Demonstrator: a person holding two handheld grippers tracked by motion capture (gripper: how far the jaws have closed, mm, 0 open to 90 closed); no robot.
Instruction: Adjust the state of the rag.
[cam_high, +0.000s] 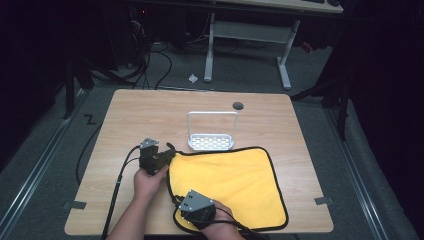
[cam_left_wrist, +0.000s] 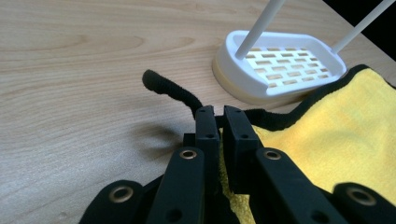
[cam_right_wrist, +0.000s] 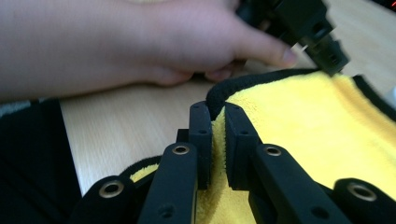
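Note:
A yellow cloth (cam_high: 235, 180) with black piping lies spread on the right half of the wooden table (cam_high: 150, 115). My left gripper (cam_high: 167, 154) is shut on the cloth's far left corner, whose black hanging loop (cam_left_wrist: 170, 88) curls out beyond the jaws. In the left gripper view the left gripper (cam_left_wrist: 218, 112) pinches the black edge, with yellow cloth (cam_left_wrist: 336, 135) to its right. My right gripper (cam_high: 186, 210) is shut on the near left edge of the cloth. In the right gripper view the right gripper (cam_right_wrist: 215, 109) holds a raised fold of yellow cloth (cam_right_wrist: 299, 116).
A white slotted soap-dish-like rack (cam_high: 211, 141) with a tall wire handle stands just beyond the cloth's far edge, close to the left gripper. A round grommet hole (cam_high: 238, 105) sits near the table's far edge. Another desk's white legs (cam_high: 285, 65) stand on the floor behind.

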